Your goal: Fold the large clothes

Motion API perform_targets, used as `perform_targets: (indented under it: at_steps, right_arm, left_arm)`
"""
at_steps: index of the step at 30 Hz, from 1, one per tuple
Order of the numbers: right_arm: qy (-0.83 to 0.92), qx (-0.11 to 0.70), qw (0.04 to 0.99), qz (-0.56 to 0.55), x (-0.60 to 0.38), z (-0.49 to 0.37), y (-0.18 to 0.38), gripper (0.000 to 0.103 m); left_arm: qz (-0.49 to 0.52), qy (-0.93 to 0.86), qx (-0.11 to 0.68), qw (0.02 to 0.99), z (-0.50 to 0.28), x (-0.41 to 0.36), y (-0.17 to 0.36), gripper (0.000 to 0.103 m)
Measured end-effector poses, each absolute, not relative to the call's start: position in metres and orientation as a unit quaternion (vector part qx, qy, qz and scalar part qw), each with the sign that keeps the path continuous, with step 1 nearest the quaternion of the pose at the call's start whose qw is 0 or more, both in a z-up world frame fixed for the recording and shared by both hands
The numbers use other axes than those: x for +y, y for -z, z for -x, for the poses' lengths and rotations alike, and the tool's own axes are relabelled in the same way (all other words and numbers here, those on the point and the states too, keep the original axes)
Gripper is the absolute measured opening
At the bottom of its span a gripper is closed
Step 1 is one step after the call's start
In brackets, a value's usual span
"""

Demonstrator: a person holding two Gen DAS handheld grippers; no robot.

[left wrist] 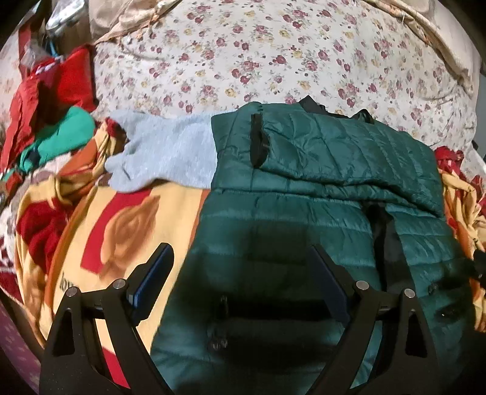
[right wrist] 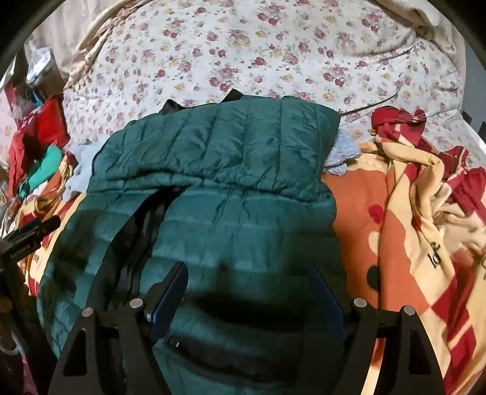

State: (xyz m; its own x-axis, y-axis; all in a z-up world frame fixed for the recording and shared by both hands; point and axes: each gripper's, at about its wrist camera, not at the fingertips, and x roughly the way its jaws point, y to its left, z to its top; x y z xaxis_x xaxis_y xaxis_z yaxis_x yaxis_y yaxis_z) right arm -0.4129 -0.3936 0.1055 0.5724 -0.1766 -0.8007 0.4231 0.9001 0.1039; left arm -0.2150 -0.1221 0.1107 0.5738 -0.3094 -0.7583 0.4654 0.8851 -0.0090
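Both released, the left hand-held gripper [left wrist: 241,258] and right hand-held gripper [right wrist: 247,278] hover over the green jacket [left wrist: 303,212].

Bed setup: yellow-orange-red printed blanket [left wrist: 127,218] in front, white floral quilt [left wrist: 273,57] bunched behind it. Beige fabric [left wrist: 127,18] along the far edge. Red clutter pile [left wrist: 60,82] at left. Dim, warm light.

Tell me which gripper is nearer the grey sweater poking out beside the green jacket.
Left. The left gripper hovers open over the green jacket on the side of the grey sweater; the right gripper hovers on the opposite side.
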Motion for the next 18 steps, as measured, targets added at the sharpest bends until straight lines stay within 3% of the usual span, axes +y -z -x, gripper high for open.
perform_targets:
  at_steps: [18]
  right_arm:
    - [0.167,0.44,0.87,-0.147,-0.349,0.452,-0.094,0.078]
  left_arm:
    - [-0.094,0.216,0.41,0.881,0.264,-0.078,-0.103,0.09]
